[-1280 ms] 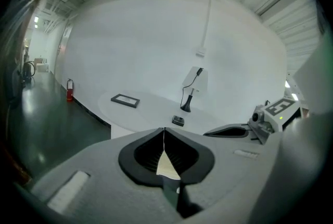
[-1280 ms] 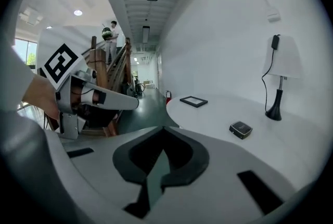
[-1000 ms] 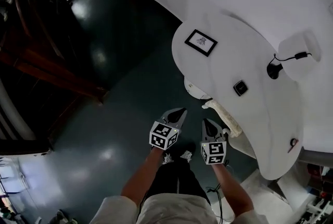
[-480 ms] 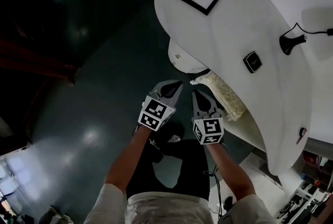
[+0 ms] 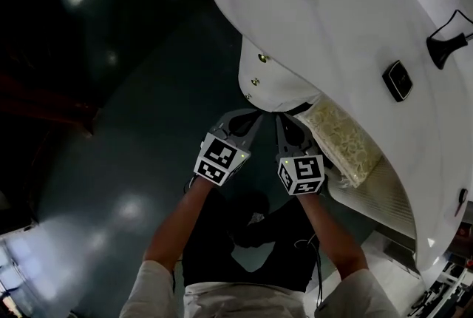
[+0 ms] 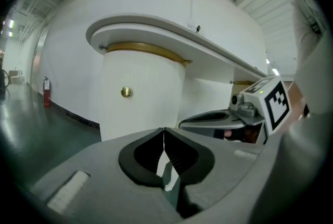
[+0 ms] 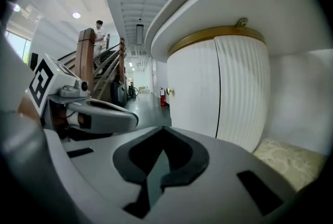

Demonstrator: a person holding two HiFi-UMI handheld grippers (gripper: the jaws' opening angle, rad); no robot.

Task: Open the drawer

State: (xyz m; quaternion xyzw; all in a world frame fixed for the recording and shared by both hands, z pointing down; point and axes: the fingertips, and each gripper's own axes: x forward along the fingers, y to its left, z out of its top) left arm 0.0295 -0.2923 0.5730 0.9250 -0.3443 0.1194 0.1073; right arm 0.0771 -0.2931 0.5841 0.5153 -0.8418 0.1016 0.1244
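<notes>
The drawer belongs to the rounded white pedestal (image 5: pixel 279 83) tucked under the near end of the curved desk (image 5: pixel 347 21). Brass knobs (image 5: pixel 262 58) sit one above another down its front, so it probably holds a stack of drawers. All look closed, since no front stands proud, and which drawer is meant cannot be told.

In the head view, the left gripper (image 6: pixel 164 129) and the right gripper (image 7: pixel 162 128) are side by side just below the lowest knob, near each other but apart. Both are aimed at the pedestal and neither touches it. Each has its fingers (image 6: pixel 143 158) pressed tip to tip with nothing between them. That suits travelling rather than grasping, and they would need to part before taking a knob.

The left gripper view has one knob ahead and a little to the left, so that hand seems the likelier one to pull. A cream textured cushion (image 5: pixel 344 135) lies under the desk beside the pedestal, on the right gripper's side, and might crowd that hand.
</notes>
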